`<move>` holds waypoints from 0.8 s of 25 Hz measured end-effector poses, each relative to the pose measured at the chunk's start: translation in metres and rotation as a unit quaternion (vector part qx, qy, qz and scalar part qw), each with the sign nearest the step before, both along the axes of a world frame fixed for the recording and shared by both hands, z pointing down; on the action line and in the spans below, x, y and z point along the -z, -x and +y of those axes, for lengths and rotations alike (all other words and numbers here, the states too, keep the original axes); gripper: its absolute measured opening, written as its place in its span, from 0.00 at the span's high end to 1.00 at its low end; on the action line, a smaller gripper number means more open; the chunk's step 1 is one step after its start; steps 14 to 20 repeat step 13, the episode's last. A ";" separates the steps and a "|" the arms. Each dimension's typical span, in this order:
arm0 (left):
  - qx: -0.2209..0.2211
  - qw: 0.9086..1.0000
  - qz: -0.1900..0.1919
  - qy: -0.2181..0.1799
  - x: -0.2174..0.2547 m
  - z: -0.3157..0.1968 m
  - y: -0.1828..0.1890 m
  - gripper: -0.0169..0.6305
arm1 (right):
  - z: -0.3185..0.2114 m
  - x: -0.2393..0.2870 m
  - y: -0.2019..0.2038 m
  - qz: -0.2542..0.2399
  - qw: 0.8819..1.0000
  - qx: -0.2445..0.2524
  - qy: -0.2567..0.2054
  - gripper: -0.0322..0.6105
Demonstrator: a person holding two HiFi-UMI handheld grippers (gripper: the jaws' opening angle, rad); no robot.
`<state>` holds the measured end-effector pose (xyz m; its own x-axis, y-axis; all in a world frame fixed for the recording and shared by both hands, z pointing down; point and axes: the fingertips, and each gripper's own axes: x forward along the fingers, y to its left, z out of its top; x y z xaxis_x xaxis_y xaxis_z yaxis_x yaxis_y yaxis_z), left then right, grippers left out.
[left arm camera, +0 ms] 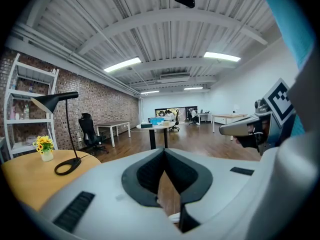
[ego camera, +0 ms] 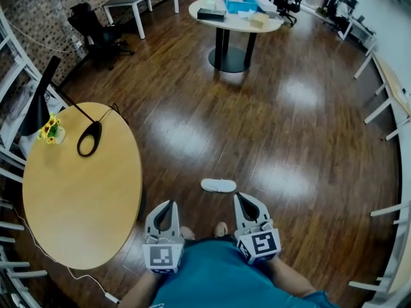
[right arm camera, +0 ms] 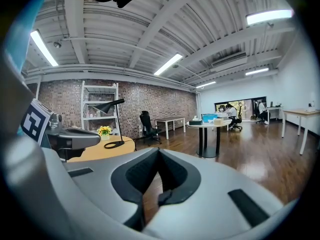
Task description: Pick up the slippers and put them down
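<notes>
One white slipper (ego camera: 218, 185) lay flat on the wood floor (ego camera: 289, 146). It was out in the open part of the floor, well away from the floor's edges by the walls. It lay sideways, just past the tips of both tools, and nothing was touching it.

The left tool (ego camera: 171, 205) was a bit nearer the person than the slipper. Its two jaws were pressed together, with nothing held between them. The left gripper view showed the same thing up close on the left tool (left arm camera: 164, 151). The right tool (ego camera: 239, 197) was beside it, with its tip near the slipper's right end. Its jaws were pressed together too and held nothing, as the right gripper view of the right tool (right arm camera: 159, 151) showed.

Between the two tools, the person's toes (ego camera: 220, 228) peeked out on the floor. A teal shirt (ego camera: 212, 274) filled the space below them.

To the left stood a round yellow counter (ego camera: 83, 197). A black lamp (ego camera: 90, 138) stood near its far edge, and a little pot of yellow flowers (ego camera: 50, 129) sat beside the lamp.

Far across the floor was a second round counter (ego camera: 234, 25) with a blue box (ego camera: 239, 2) on top. A black chair (ego camera: 93, 27) stood by the brick wall.
</notes>
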<state>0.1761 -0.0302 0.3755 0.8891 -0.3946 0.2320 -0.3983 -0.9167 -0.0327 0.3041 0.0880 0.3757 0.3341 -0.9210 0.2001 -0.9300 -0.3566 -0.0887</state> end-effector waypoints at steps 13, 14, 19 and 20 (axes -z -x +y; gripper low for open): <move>-0.008 1.000 0.003 -0.007 0.001 -0.006 0.006 0.96 | -0.004 -0.001 0.006 -0.002 1.000 -0.003 -0.001 0.95; -0.008 1.000 0.003 -0.007 0.001 -0.006 0.006 0.96 | -0.004 -0.001 0.006 -0.002 1.000 -0.003 -0.001 0.95; -0.008 1.000 0.003 -0.007 0.001 -0.006 0.006 0.96 | -0.004 -0.001 0.006 -0.002 1.000 -0.003 -0.001 0.95; -0.008 1.000 0.003 -0.007 0.001 -0.006 0.006 0.96 | -0.004 -0.001 0.006 -0.002 1.000 -0.003 -0.001 0.95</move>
